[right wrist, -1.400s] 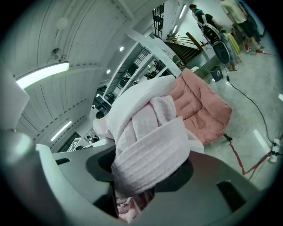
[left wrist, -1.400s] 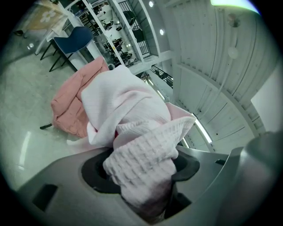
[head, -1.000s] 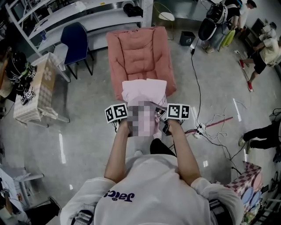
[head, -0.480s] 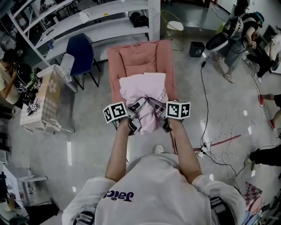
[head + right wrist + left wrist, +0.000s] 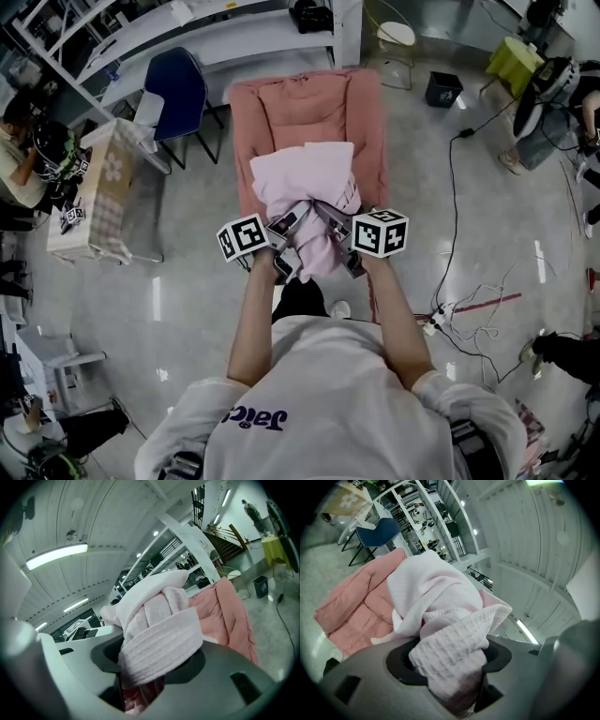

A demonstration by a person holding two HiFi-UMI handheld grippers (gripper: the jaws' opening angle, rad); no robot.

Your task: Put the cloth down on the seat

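A pale pink cloth hangs bunched between my two grippers, held up over the front of a salmon-pink padded seat. My left gripper is shut on a fold of the cloth, which fills its jaws. My right gripper is shut on another fold of the cloth. The two grippers sit close together, just in front of the seat's near edge. The seat shows behind the cloth in the left gripper view and the seat at the right in the right gripper view.
A dark blue chair stands left of the seat, beside a small table with a patterned cover. White shelving runs behind. Cables and a power strip lie on the floor at right. People stand at far right.
The grippers and cloth have moved forward toward the seat; the cloth now hangs over more of the cushion. Both grips are unchanged.
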